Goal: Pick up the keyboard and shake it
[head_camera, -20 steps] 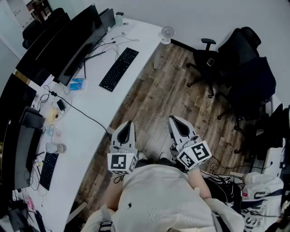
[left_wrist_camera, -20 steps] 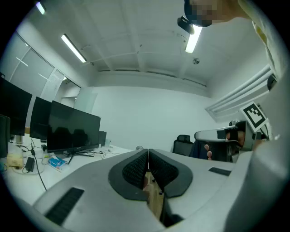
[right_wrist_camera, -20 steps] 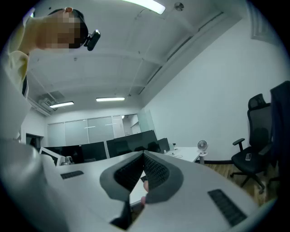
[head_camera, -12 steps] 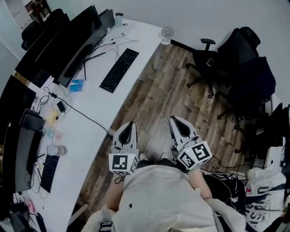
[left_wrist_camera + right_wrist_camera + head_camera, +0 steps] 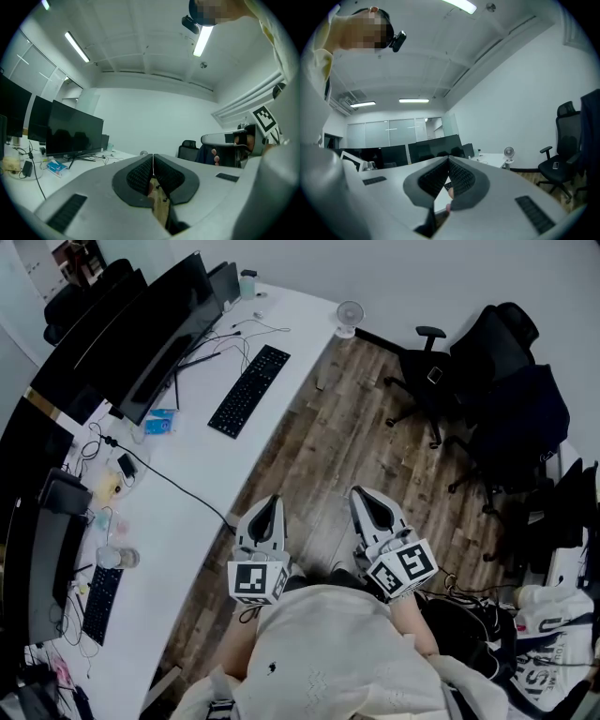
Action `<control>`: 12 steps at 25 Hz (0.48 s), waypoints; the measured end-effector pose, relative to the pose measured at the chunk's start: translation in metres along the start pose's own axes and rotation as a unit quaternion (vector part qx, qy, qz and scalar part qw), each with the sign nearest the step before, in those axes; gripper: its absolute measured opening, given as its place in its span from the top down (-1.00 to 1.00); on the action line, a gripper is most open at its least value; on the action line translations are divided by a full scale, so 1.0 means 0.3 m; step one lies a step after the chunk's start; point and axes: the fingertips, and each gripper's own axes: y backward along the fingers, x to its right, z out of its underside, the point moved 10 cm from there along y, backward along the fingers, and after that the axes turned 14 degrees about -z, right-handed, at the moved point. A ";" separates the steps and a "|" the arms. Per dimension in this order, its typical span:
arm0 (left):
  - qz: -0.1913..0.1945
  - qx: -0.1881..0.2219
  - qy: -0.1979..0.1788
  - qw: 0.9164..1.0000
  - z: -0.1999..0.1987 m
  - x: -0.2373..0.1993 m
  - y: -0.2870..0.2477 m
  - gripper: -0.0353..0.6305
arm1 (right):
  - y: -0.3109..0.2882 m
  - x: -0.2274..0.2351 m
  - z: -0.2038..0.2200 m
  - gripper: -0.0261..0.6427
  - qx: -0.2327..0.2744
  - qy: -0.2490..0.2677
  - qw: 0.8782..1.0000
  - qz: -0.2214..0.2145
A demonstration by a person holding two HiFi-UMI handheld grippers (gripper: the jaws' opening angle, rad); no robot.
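A black keyboard [image 5: 248, 390] lies on the long white desk [image 5: 192, 498], in front of a row of dark monitors [image 5: 141, 334]. Both grippers are held close to the person's body over the wooden floor, well short of the keyboard and pointing level. In the head view the left gripper [image 5: 268, 502] is nearer the desk edge and the right gripper [image 5: 367, 497] is beside it. In the left gripper view the left gripper [image 5: 153, 159] has its pads pressed together with nothing between them. The right gripper [image 5: 448, 161] is likewise shut and empty.
A second keyboard [image 5: 98, 592] lies at the desk's near left end, with cables, a cup and small items around it. A small white fan [image 5: 349, 313] stands at the desk's far end. Black office chairs [image 5: 506, 381] stand on the right.
Both grippers sit a little lower in the head view, and the desk and keyboard have slid slightly right in the picture. The jaws stay shut.
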 end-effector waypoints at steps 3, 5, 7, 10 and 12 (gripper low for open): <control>0.003 0.001 0.001 1.000 0.000 0.001 -0.010 0.85 | -0.001 0.012 -0.005 0.92 0.013 -0.008 1.000 0.009; 0.007 0.002 0.000 1.000 0.000 0.000 -0.016 0.85 | -0.003 0.021 -0.003 0.92 0.015 -0.012 1.000 0.017; 0.010 0.003 -0.001 1.000 -0.001 -0.005 -0.025 0.85 | -0.005 0.026 -0.002 0.92 0.014 -0.013 0.999 0.026; 0.014 0.004 -0.002 1.000 -0.006 -0.011 -0.038 0.85 | -0.008 0.030 -0.004 0.92 0.016 -0.012 0.999 0.031; 0.017 0.004 -0.004 1.000 -0.009 -0.012 -0.048 0.85 | -0.008 0.032 -0.008 0.92 0.022 -0.014 0.999 0.031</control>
